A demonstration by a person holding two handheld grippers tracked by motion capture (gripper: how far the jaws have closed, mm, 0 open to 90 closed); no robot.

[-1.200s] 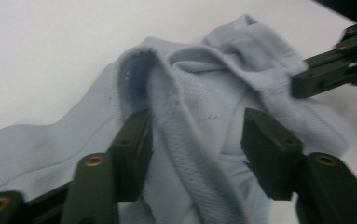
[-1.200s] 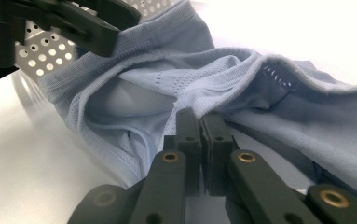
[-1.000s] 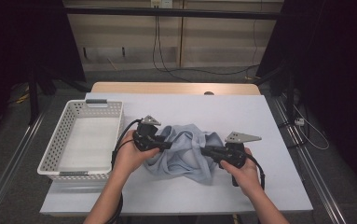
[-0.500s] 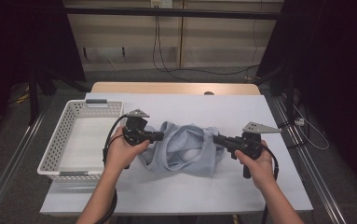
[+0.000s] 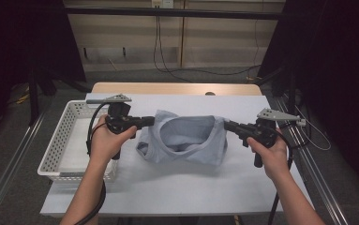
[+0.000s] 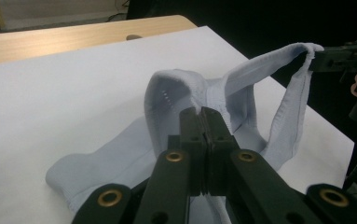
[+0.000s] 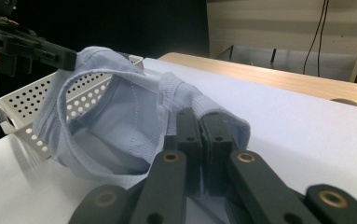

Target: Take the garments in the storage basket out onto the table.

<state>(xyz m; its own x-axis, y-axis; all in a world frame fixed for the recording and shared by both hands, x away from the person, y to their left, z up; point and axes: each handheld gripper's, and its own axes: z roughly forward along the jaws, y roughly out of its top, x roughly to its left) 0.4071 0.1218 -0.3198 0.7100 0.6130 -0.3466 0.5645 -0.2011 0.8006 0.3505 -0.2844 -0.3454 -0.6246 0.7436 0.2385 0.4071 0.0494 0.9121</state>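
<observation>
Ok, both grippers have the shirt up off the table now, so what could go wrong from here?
1. Both the left gripper and right gripper pinch only a thin bit of hem on the light blue shirt, so pulling further apart could slip an edge free.
2. The lower part of the shirt lies bunched on the white table cover and may drag or twist as it rises.
3. The white basket sits close beside the left hand; swinging that way could knock it.

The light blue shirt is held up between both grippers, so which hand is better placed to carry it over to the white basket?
Left. The left gripper pinches the light blue shirt right beside the white basket; the right gripper holds the shirt's far side, across the table from it.
</observation>
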